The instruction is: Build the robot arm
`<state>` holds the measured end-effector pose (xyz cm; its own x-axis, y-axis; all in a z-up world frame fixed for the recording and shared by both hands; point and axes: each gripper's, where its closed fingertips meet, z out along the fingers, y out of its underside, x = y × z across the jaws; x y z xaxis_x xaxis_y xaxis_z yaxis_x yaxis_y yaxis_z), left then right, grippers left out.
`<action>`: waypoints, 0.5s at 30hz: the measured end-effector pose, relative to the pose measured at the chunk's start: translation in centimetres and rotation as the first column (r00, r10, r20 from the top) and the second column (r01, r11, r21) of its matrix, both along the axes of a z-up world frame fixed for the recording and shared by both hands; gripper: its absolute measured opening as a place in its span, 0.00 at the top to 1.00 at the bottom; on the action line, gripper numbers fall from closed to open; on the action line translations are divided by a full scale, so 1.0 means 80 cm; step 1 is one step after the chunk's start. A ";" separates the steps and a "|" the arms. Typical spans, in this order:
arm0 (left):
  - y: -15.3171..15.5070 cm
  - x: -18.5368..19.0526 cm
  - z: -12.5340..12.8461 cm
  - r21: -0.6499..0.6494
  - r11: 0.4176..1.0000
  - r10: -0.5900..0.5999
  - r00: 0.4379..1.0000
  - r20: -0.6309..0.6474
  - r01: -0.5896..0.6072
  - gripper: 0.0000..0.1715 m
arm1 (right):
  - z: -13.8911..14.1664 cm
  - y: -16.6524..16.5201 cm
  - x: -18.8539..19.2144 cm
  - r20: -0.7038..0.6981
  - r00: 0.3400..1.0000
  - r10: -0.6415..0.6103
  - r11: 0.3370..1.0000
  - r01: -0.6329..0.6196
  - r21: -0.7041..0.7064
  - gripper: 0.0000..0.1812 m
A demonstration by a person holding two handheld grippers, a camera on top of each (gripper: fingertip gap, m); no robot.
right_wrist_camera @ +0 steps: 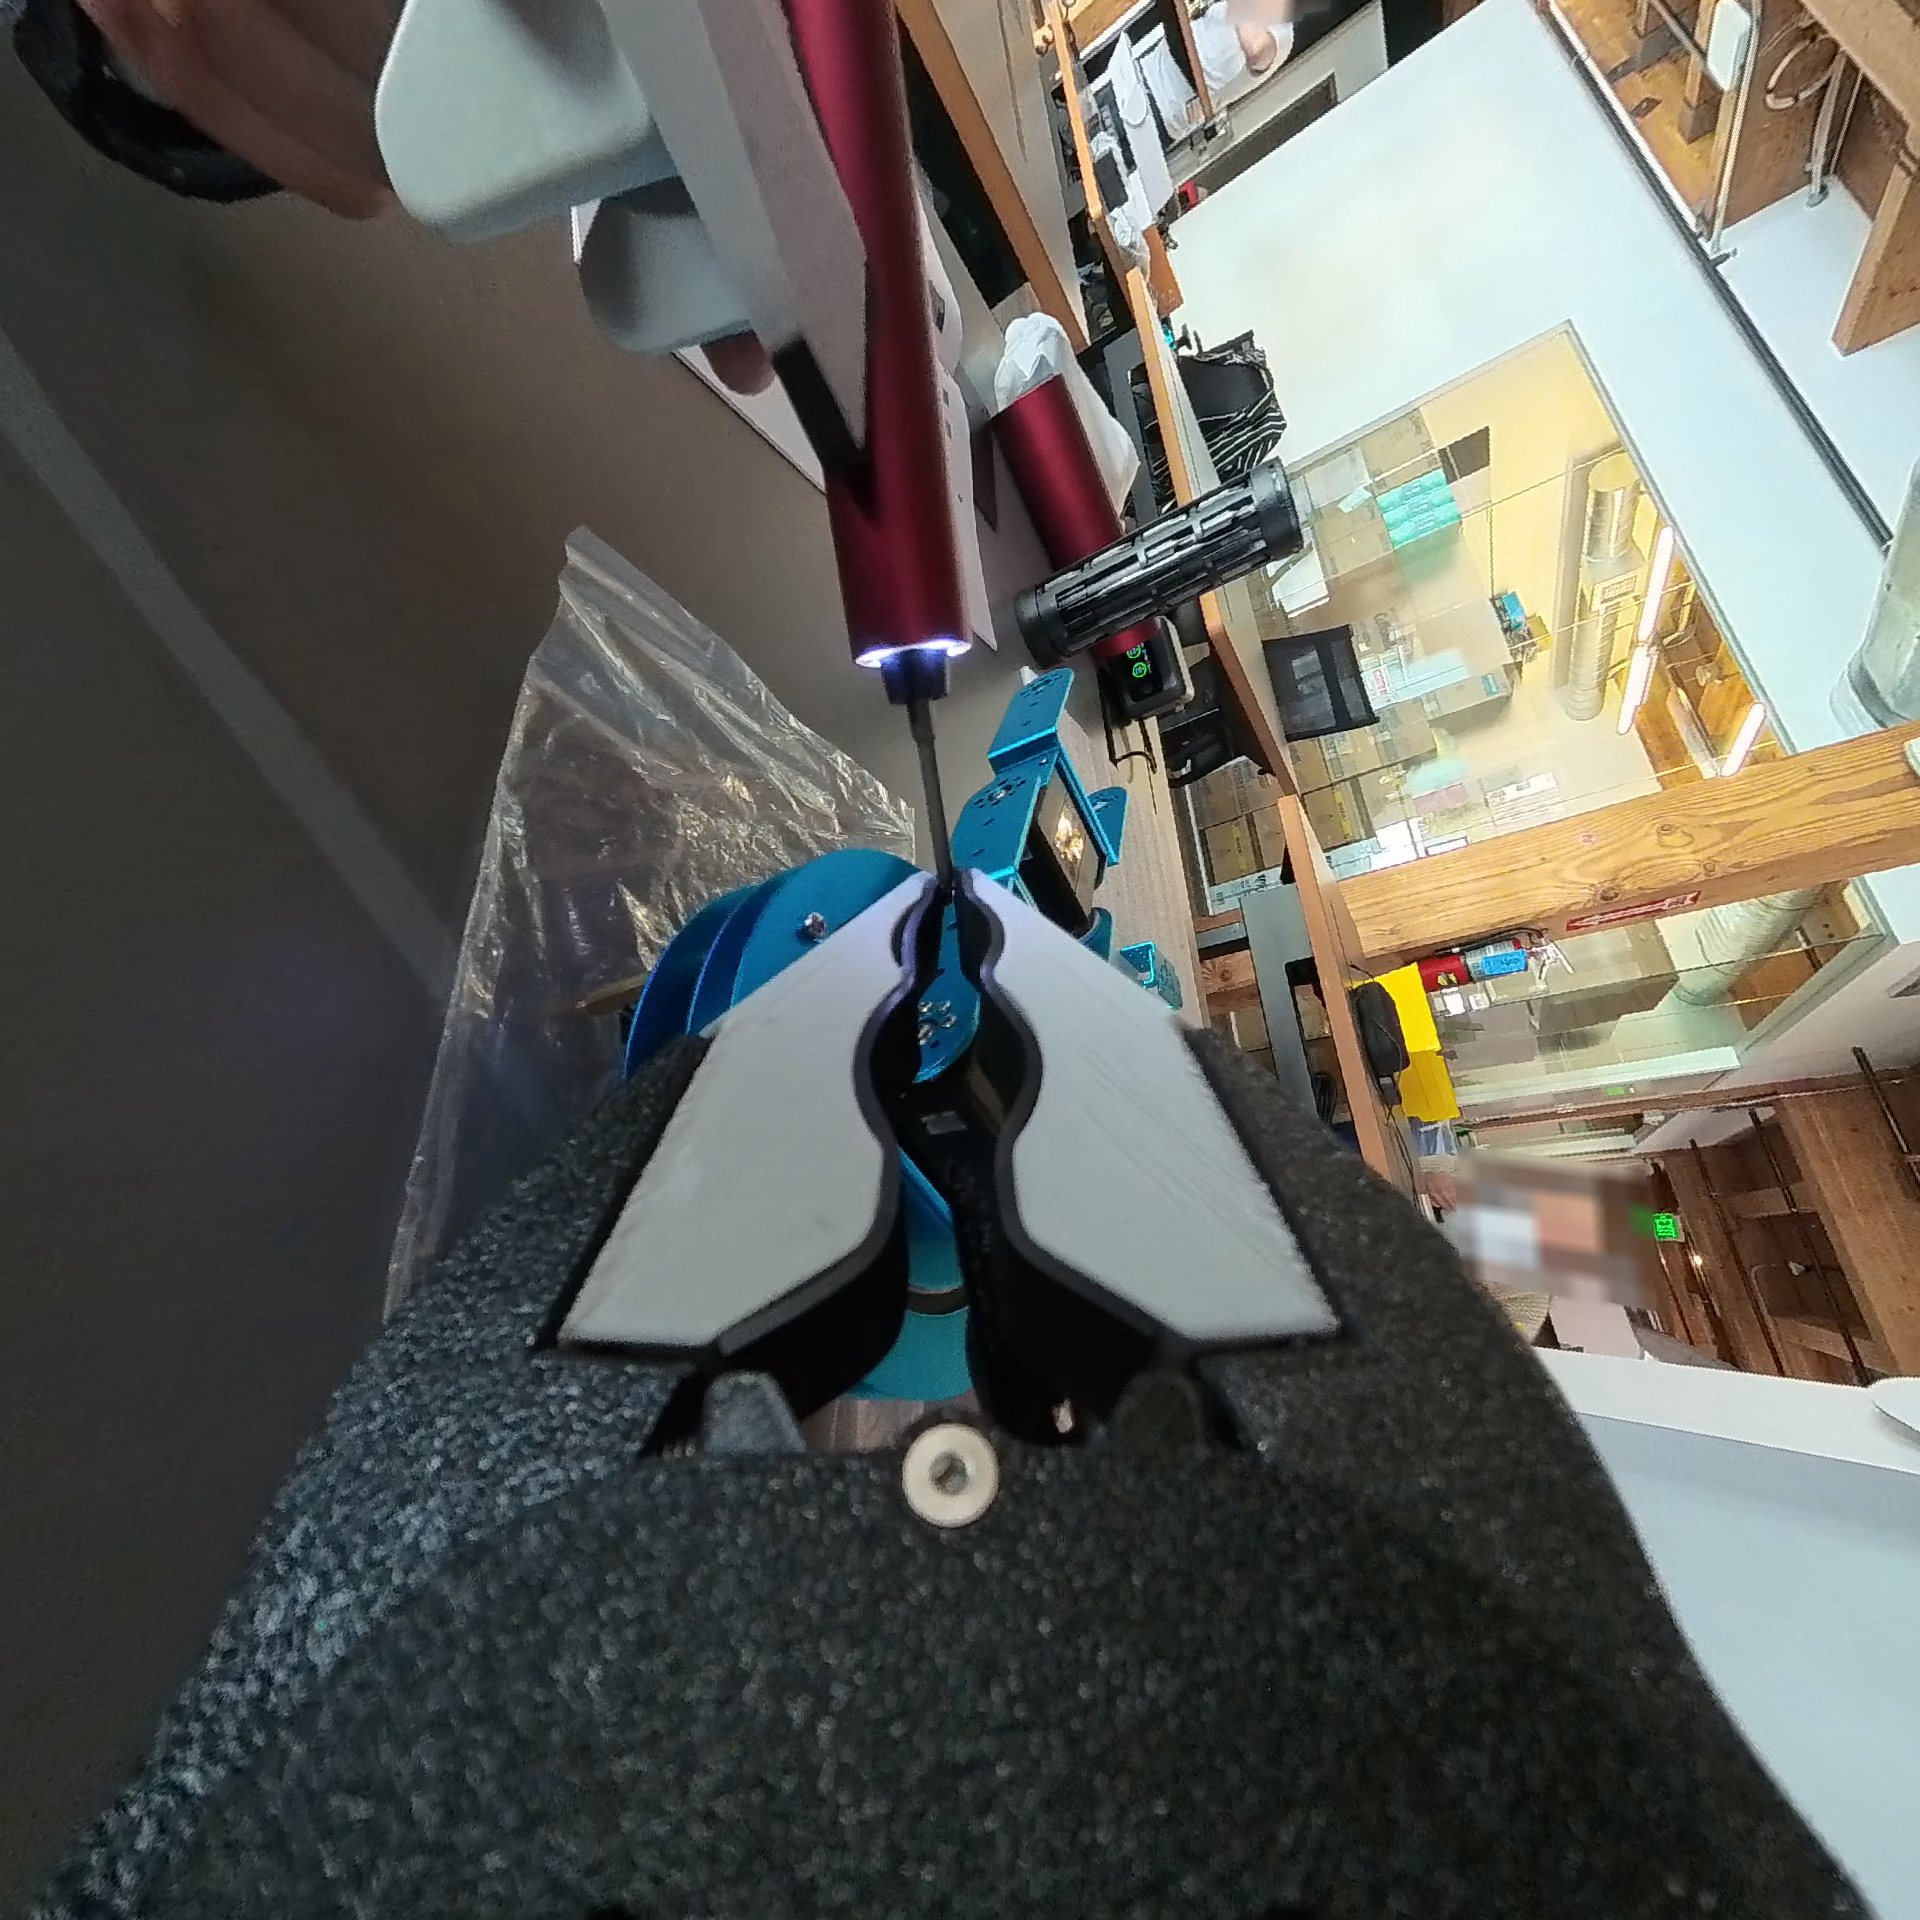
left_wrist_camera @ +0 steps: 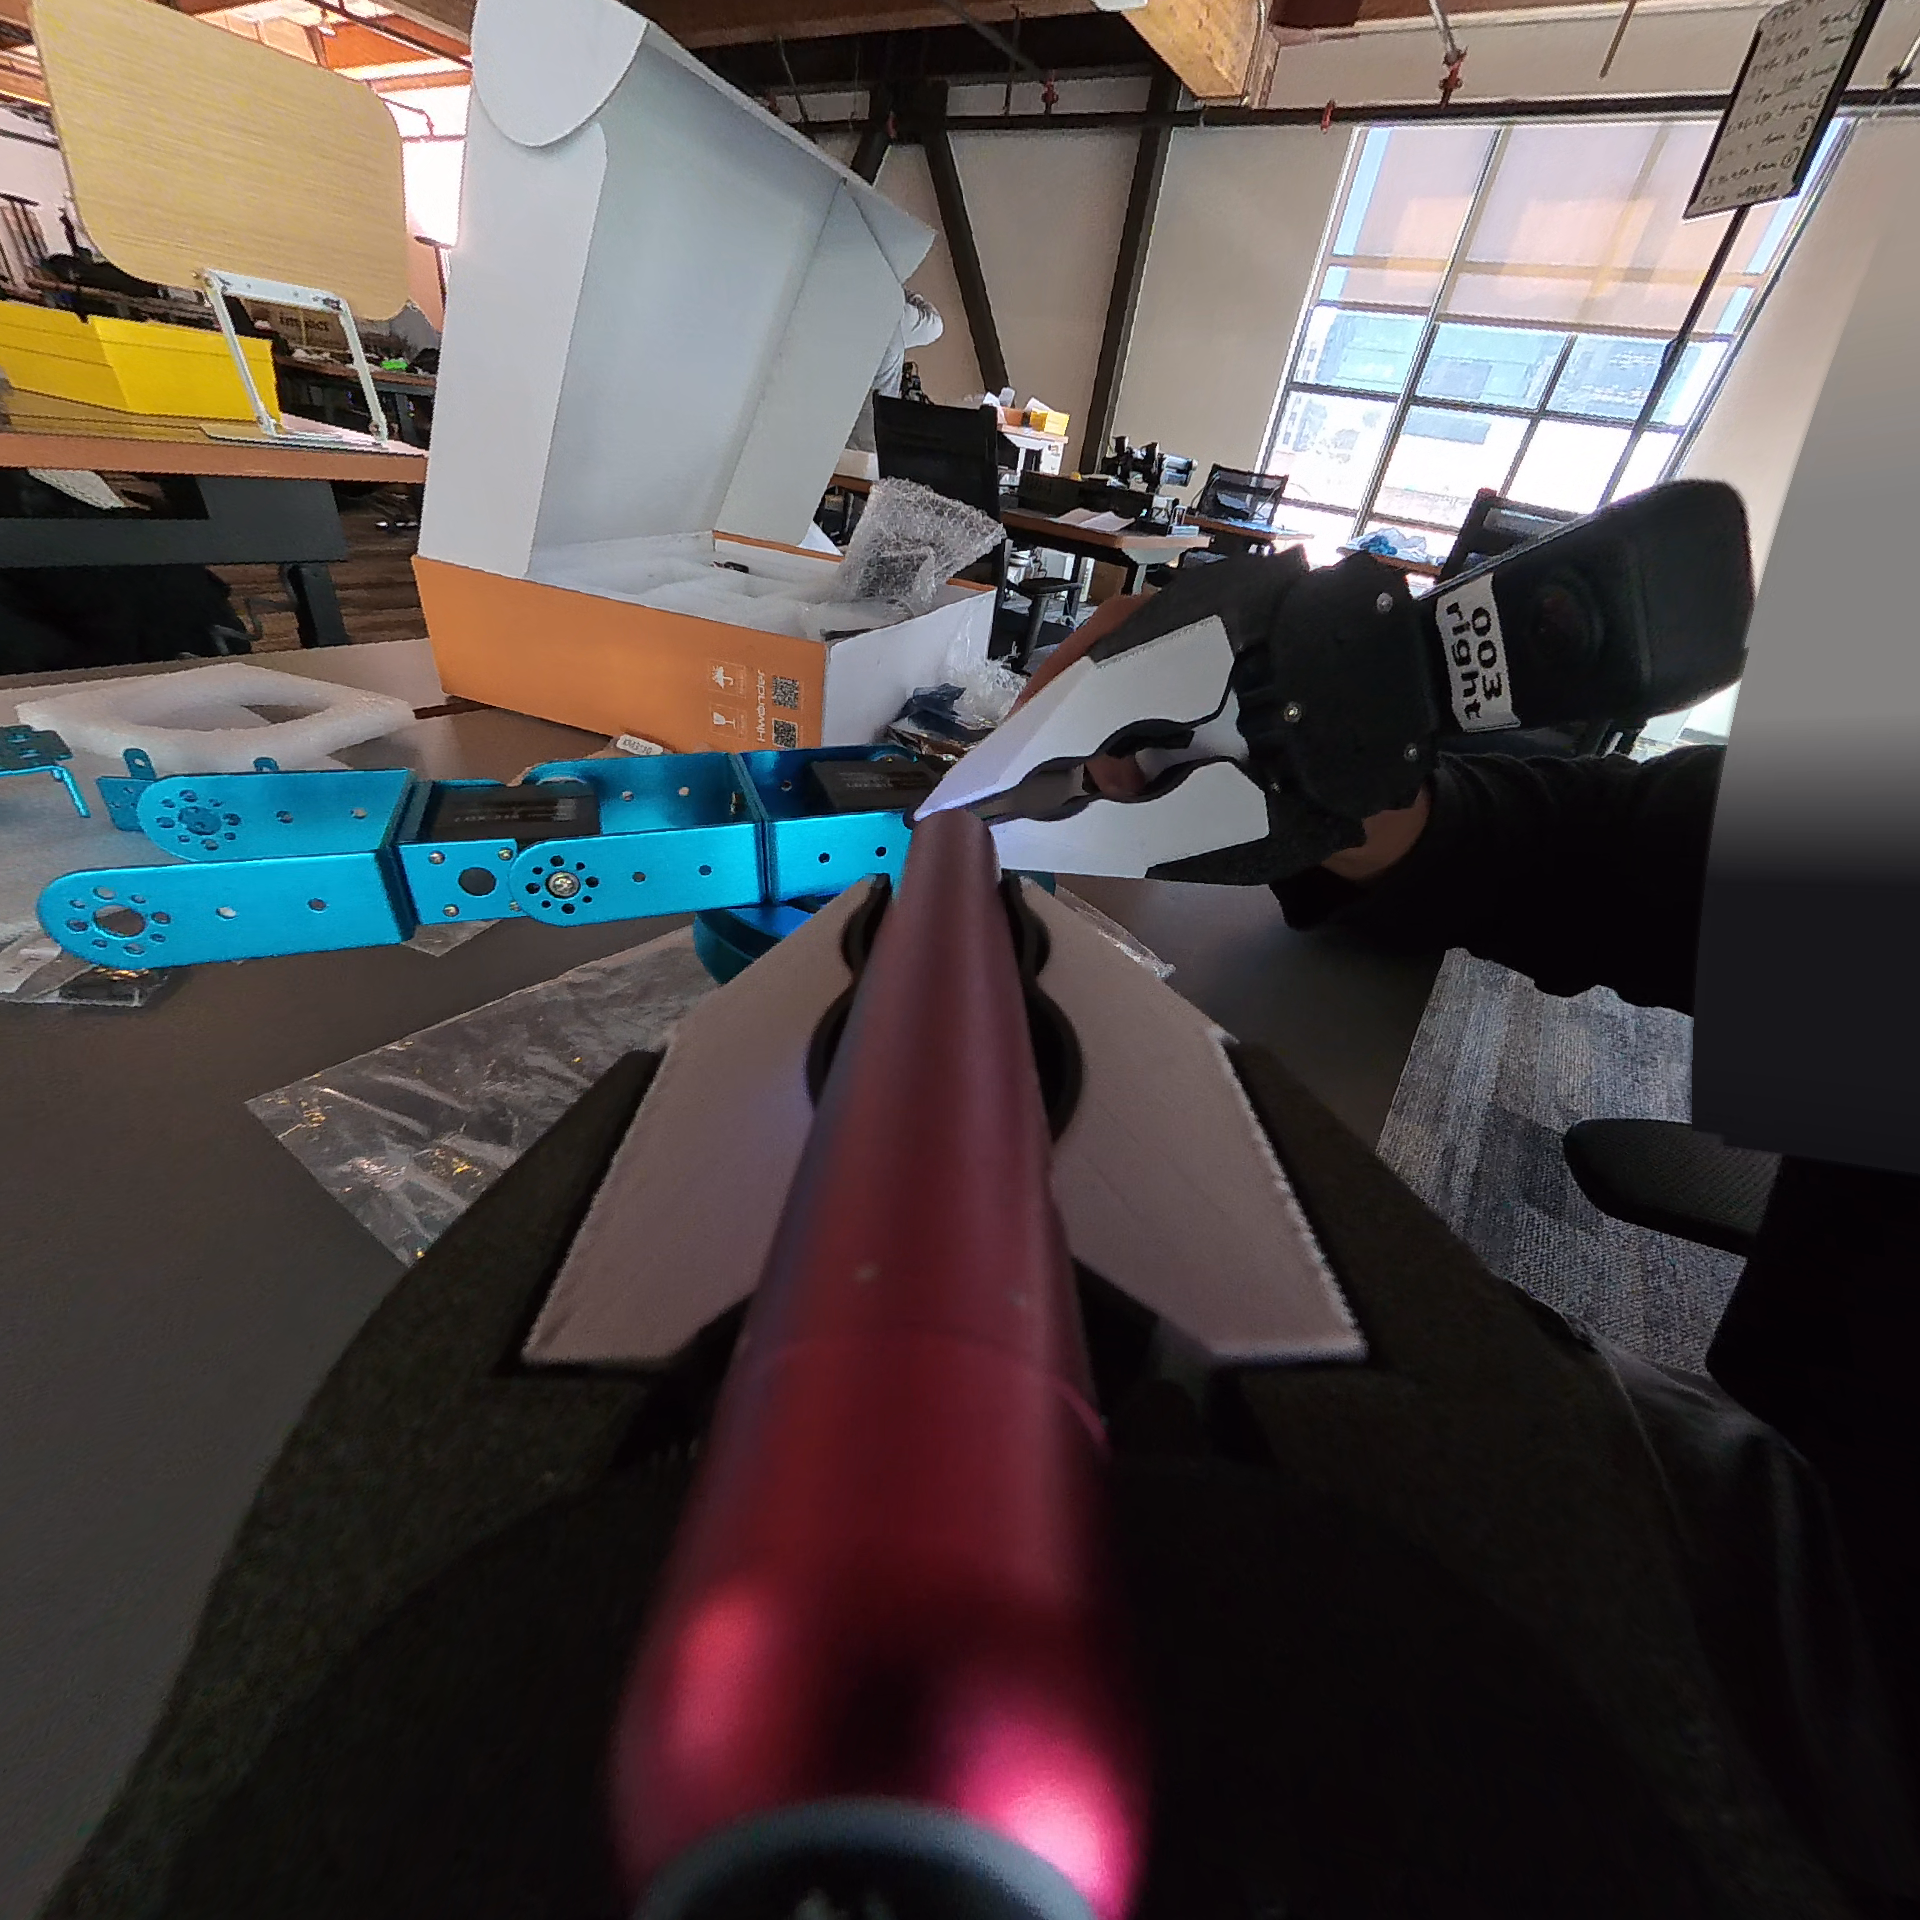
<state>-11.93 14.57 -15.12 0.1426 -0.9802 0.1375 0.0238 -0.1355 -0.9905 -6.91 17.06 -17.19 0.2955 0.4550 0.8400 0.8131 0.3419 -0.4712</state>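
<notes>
A workshop with timber beams and tall windows surrounds a dark table (left_wrist_camera: 187,1195). The left gripper (left_wrist_camera: 940,894) is clamped on a red screwdriver (left_wrist_camera: 914,1195) that runs toward 12 o'clock, its lit tip at the blue arm (left_wrist_camera: 436,862). The right gripper (right_wrist_camera: 943,888) enters the left view from 3 o'clock; its fingers are nearly together around the black bit (right_wrist_camera: 933,790), though whether they pinch it I cannot tell. A clear bag (left_wrist_camera: 447,1091) lies at 9 o'clock of the screwdriver. An open box (left_wrist_camera: 623,665), orange and white, stands behind the arm at 11 o'clock, with white foam (left_wrist_camera: 208,712) farther left.
</notes>
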 end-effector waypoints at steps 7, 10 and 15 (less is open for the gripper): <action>-0.001 -0.003 0.003 0.015 1.000 0.010 1.000 -0.001 -0.010 0.88 | 0.001 0.001 0.001 -0.005 1.000 0.000 1.000 0.000 -0.002 0.99; 0.002 -0.003 -0.001 0.008 1.000 0.022 1.000 -0.017 -0.022 0.88 | 0.001 0.000 0.000 0.000 1.000 0.001 1.000 -0.001 0.005 0.99; 0.003 -0.006 0.001 0.012 1.000 0.021 1.000 -0.007 -0.021 0.88 | -0.001 0.001 0.000 0.007 1.000 0.000 1.000 0.000 0.005 0.99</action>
